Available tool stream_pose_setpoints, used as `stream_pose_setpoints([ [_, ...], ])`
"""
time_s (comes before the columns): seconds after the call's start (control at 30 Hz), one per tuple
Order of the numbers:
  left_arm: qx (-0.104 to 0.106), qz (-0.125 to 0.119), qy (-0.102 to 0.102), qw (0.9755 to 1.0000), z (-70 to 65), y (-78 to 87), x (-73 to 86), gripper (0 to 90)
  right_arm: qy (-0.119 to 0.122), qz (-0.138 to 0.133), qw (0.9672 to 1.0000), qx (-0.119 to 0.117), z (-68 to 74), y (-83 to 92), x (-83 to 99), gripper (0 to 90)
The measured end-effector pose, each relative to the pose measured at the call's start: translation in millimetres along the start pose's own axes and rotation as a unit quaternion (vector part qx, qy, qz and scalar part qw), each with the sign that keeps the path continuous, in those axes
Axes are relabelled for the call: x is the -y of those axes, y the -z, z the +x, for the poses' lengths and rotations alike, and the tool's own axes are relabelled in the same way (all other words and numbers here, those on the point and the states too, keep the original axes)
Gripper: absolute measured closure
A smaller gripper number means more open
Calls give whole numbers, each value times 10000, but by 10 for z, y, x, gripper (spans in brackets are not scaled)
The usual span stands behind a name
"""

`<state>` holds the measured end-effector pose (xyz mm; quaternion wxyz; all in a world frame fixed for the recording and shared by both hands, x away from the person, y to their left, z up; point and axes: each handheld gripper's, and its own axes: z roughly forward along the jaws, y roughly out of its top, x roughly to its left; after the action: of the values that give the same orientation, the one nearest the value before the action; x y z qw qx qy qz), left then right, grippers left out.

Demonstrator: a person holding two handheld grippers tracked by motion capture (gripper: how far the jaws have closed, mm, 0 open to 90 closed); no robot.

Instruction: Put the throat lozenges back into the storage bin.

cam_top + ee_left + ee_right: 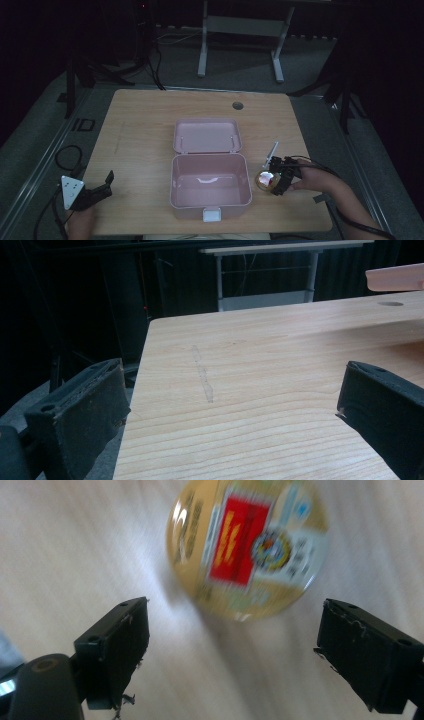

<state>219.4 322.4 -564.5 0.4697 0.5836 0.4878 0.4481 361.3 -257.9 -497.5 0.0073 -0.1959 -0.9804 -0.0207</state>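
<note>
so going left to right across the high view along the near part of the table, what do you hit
left gripper → pink box with its lid open → round yellow tin → right gripper, which hangs over the tin → the person's right hand

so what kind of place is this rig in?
Probably a lab or recording workspace, not a home: a bare wooden table with a cable hole, dark surroundings, cables on the grey floor, and another metal-framed desk behind.
</note>
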Motion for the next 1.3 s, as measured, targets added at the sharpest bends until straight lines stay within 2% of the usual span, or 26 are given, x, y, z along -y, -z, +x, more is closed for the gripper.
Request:
stream_pose_setpoints([
  [0.33, 5, -1, 12, 10000, 7, 3, 1, 4, 100, 1, 9999, -99, -47, -87, -254, 132],
  [0.43, 8, -16, 17, 10000, 9, 5, 1, 3, 178, 71, 9997, -122, -36, -129, -296, 142],
  [0.53, 17, -15, 28, 10000, 12, 5, 2, 4, 299, 164, 9994, -71, -22, -154, -324, 190],
  [0.67, 22, -10, 27, 10000, 11, 3, 2, 3, 330, 192, 9992, -102, 2, -142, -338, 204],
  [1.03, 20, -3, 24, 10000, 10, 3, 1, 3, 337, 292, 9985, -318, 60, 43, -298, 206],
  [1.23, 28, 2, 9, 10000, 8, 1, 0, 3, 296, 417, 9982, -316, 92, 222, -256, 206],
  [1.3, 22, -9, 5, 10000, 5, 0, 1, 3, 283, 447, 9982, -294, 118, 370, -232, 206],
])
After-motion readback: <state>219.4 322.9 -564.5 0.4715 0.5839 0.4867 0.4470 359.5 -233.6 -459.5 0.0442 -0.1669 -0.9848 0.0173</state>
